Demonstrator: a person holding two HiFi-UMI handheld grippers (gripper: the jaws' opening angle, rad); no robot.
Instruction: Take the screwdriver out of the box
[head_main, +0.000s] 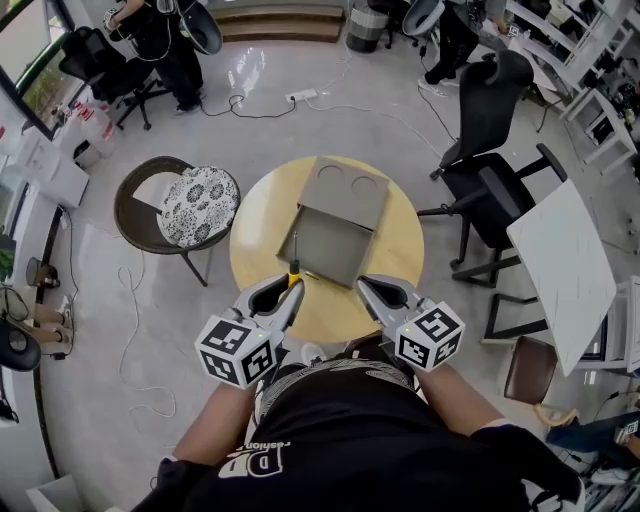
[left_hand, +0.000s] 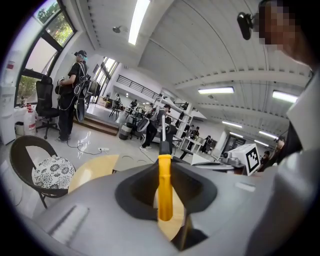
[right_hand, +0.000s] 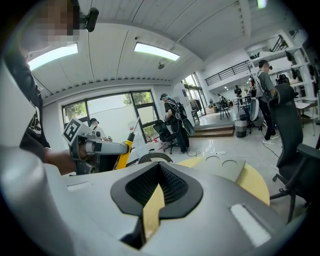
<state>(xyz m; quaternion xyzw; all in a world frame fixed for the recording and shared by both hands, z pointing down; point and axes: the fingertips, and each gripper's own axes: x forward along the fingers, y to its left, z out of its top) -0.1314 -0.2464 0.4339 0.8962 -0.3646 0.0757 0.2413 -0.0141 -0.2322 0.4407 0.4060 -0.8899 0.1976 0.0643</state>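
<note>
My left gripper (head_main: 290, 286) is shut on the yellow handle of a screwdriver (head_main: 294, 266). The tool's metal shaft points away from me, over the near left edge of the open grey box (head_main: 335, 240). In the left gripper view the screwdriver (left_hand: 164, 186) stands upright between the jaws of the left gripper (left_hand: 163, 169). The box sits in the middle of a round yellow table (head_main: 258, 215), its lid (head_main: 346, 186) folded back. My right gripper (head_main: 366, 286) hovers at the box's near right corner. Its jaws meet at the tips in the right gripper view (right_hand: 159, 168), with nothing between them.
A dark round chair with a patterned cushion (head_main: 198, 204) stands left of the table. A black office chair (head_main: 492, 150) and a white table (head_main: 566, 270) are on the right. Cables (head_main: 300, 100) lie on the floor beyond, and a person (head_main: 165, 40) stands at the far left.
</note>
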